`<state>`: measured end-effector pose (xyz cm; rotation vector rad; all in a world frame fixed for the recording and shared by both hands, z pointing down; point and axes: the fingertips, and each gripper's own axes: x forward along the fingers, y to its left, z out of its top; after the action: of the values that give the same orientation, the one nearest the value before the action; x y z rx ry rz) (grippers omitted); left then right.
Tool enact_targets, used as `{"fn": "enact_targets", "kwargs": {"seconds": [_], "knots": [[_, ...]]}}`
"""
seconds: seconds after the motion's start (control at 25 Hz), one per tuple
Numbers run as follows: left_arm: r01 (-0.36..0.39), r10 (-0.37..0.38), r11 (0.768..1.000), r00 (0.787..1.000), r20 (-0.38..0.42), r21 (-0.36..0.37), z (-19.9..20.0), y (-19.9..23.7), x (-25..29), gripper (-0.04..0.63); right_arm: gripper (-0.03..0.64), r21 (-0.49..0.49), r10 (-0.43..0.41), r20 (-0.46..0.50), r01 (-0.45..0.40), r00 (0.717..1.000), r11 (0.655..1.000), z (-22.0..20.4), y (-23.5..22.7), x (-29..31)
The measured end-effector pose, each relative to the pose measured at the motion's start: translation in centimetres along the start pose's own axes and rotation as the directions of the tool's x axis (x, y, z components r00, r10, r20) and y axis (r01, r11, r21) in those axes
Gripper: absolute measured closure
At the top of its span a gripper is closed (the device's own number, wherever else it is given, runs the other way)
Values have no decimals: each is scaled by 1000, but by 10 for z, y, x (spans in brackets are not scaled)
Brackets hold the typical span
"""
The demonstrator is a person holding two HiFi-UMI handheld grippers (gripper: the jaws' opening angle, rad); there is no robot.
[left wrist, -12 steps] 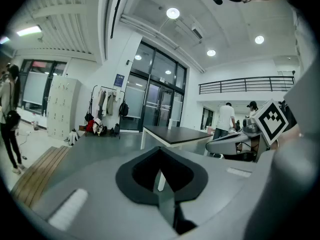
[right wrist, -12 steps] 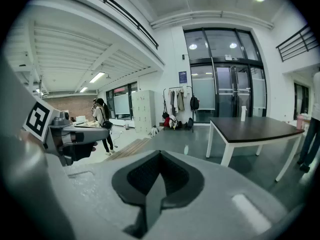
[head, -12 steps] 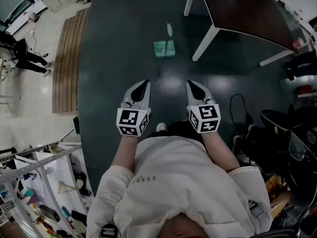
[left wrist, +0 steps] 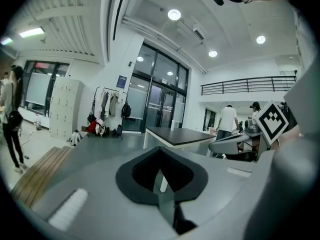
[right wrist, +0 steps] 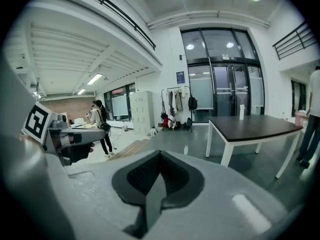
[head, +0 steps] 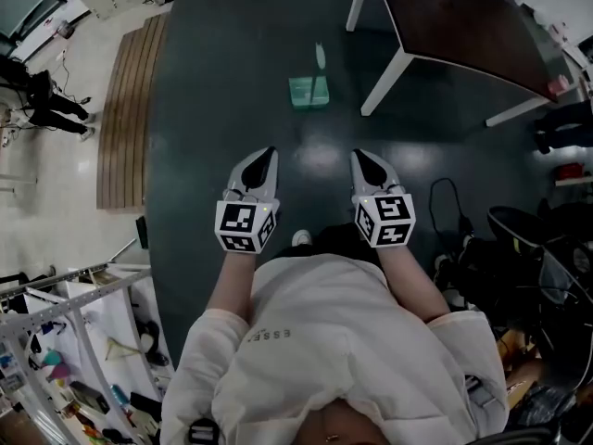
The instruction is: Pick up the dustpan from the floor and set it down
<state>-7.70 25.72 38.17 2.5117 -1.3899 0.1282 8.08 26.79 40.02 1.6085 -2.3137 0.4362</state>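
Pale green plastic dustpan (head: 309, 91) is lying beside the white-legged dark table (head: 463, 26), not yet picked up.
Left gripper (head: 268, 155) and right gripper (head: 359, 157) are sitting closed, empty, well short of the table; one needs opening before dipping onto the handle (head: 319, 56).

The person holds both forearms (head: 236, 281) stretched out in front of the body, side by side and a little apart. The left hand-held gripper (head: 267, 158) and the right hand-held gripper (head: 361, 160) point ahead, tipped slightly downward, each with jaws pressed together and nothing between them.

dark table (head: 463, 26): upper right | wooden slats (head: 130, 119): left | lockers (left wrist: 64, 106): far wall
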Motion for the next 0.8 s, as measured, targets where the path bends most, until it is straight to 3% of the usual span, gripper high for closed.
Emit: {"fn": "enact_targets", "kwargs": {"seconds": [0.24, 0.44, 0.8], "knots": [[-6, 6, 1000, 1000, -2, -5, -1, 9, 2, 580, 624, -4, -16, -17, 16, 1000, 1000, -1, 0, 10], [-21, 20, 1000, 1000, -6, -15, -5, 19, 16, 580, 624, -1, 25, -41, -25, 999, 1000, -5, -4, 28], [-54, 53, 999, 997, -64, -8, 1, 60, 107, 580, 624, 31, 47, -103, -44, 994, 999, 16, -50, 119]]}}
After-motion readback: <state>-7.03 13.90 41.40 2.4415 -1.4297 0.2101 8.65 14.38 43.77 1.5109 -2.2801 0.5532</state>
